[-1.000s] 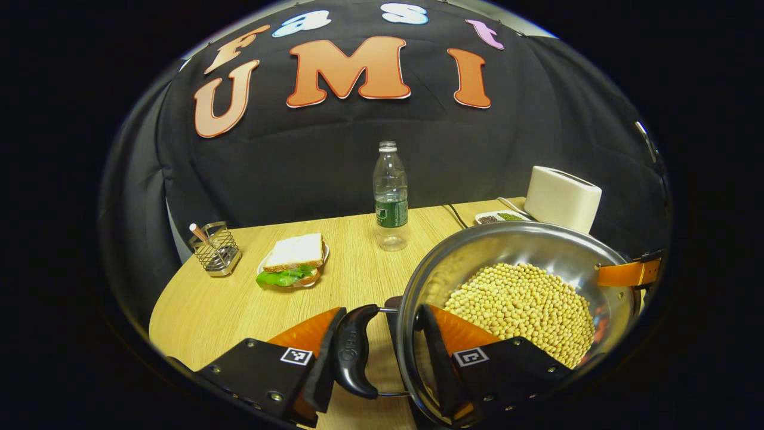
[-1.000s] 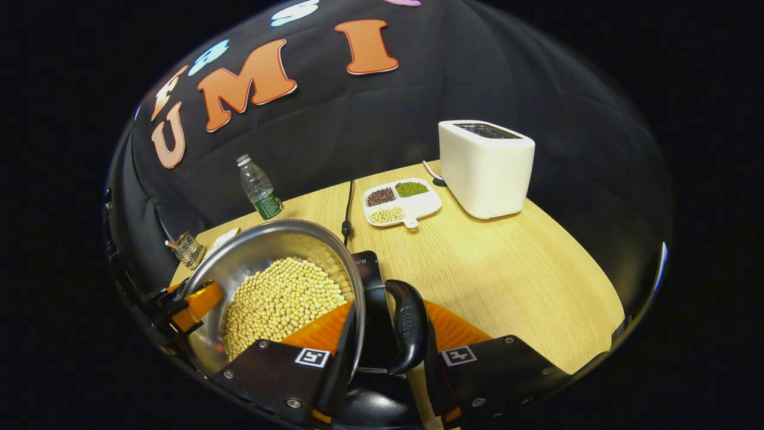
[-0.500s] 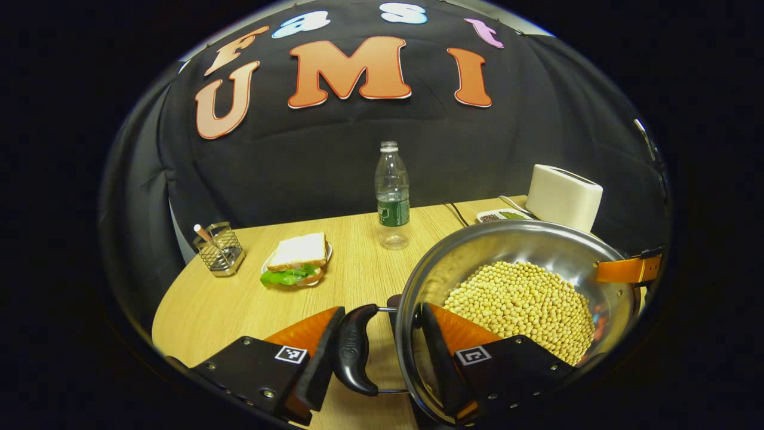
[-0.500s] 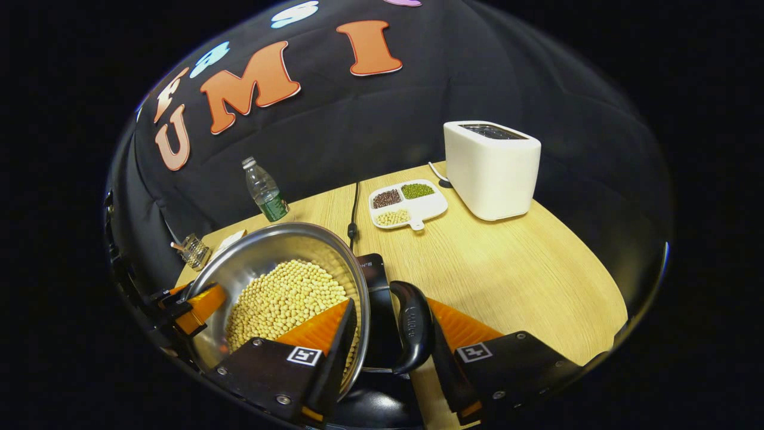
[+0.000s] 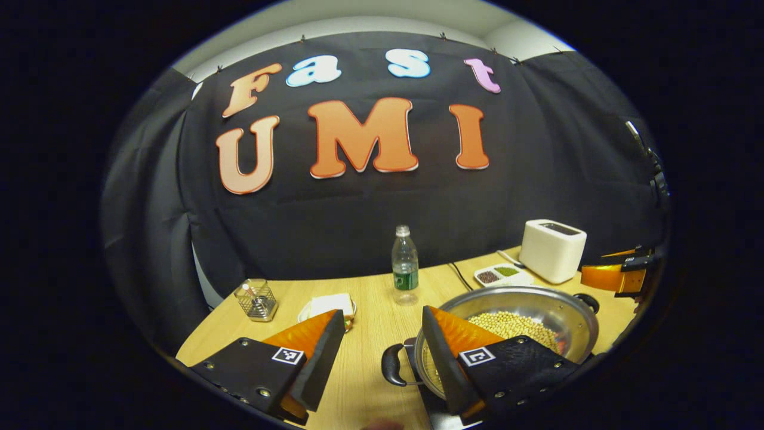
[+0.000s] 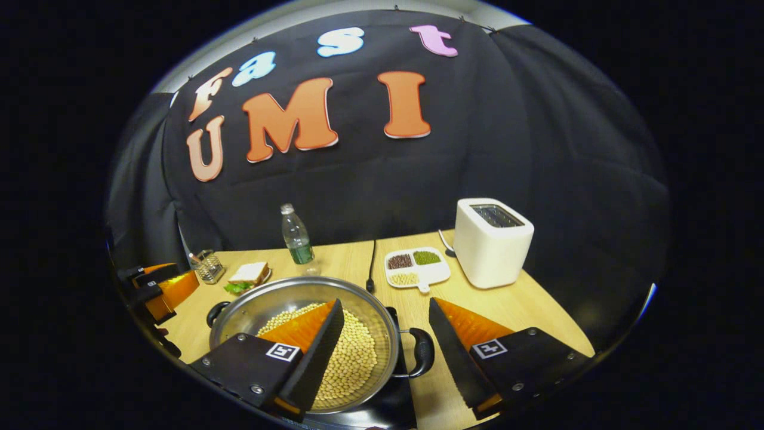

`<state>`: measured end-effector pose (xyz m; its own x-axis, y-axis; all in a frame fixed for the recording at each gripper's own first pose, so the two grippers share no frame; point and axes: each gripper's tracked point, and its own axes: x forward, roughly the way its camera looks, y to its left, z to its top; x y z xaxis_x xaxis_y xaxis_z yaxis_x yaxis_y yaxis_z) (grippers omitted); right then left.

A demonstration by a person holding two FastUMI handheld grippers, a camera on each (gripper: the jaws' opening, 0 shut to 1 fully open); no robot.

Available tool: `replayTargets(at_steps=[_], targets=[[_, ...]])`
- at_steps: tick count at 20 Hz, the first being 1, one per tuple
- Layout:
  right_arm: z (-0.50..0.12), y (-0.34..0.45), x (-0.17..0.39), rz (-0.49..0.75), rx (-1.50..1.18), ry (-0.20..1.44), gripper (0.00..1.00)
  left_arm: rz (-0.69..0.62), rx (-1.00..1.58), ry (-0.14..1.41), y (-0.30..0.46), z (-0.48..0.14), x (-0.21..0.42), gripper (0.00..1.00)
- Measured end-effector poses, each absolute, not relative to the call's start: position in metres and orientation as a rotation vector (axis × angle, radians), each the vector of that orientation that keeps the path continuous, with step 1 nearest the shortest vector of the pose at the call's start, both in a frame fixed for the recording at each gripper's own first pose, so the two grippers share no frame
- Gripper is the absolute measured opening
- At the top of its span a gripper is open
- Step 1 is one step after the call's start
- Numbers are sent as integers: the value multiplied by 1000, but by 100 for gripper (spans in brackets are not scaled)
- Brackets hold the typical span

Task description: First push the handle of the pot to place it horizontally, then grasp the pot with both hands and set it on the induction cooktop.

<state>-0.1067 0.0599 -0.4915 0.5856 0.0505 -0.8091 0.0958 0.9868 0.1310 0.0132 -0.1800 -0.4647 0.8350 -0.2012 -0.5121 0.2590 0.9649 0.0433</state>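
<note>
Now the pot, full of pale beans, sits on the dark induction cooktop near the front edge of the desk, so by my judgement the placing step is done. Its two side handles lie flat, one to the left and one to the right, which is why a two-sided grasp suited it.

Above the left handle the left claw stands wide, its fingers apart and touching nothing; the right claw is likewise wide, spread over the right rim and handle with no contact that I can see. Both ride above the pot, likely to clear the handles before drawing off.

Farther back stand a water bottle, a white toaster at far right, and a divided dish of beans beside a black cable. To the far left lie a sandwich and a wire holder, all well apart from the pot, so nothing crowds the retreat.
</note>
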Motion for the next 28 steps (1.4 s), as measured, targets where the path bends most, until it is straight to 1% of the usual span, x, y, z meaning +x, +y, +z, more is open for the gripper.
replayTargets(at_steps=[3, 7, 12, 16, 17, 20, 21, 22, 23, 24, 25, 26, 27, 28], targets=[[-454, 75, -96, 31, 148, 851, 94, -234, 85, 428, -169, -405, 8, 79], [-393, 82, -80, 76, 153, 731, 94, -188, 56, 328, -139, -333, -1, 78], [-317, 64, -61, 101, 108, 569, 93, -129, -20, 233, -89, -251, -4, 78], [-268, 50, -52, 103, 83, 483, 93, -73, -51, 151, -48, -191, -16, 78], [-254, 50, -51, 110, 79, 452, 93, -65, -56, 135, -40, -178, -21, 77], [-213, 47, -50, 132, 56, 367, 93, -30, -59, 93, -17, -144, -31, 87], [-202, 48, -51, 139, 49, 347, 98, -15, -49, 77, -11, -135, -35, 89], [-191, 49, -53, 149, 45, 326, 98, 6, -41, 59, -5, -126, -41, 85], [-181, 52, -53, 153, 43, 303, 98, 21, -29, 44, -2, -118, -44, 85], [-171, 51, -52, 147, 44, 283, 94, 43, -16, 33, 2, -111, -49, 85], [-162, 49, -51, 138, 47, 268, 94, 63, -3, 25, 5, -106, -54, 85], [-153, 48, -50, 136, 55, 254, 97, 71, 8, 14, 6, -99, -59, 85], [-146, 51, -52, 146, 67, 240, 97, 82, 11, 0, 7, -92, -64, 85], [-139, 55, -53, 161, 83, 229, 95, 91, 15, -16, 9, -87, -67, 87]])
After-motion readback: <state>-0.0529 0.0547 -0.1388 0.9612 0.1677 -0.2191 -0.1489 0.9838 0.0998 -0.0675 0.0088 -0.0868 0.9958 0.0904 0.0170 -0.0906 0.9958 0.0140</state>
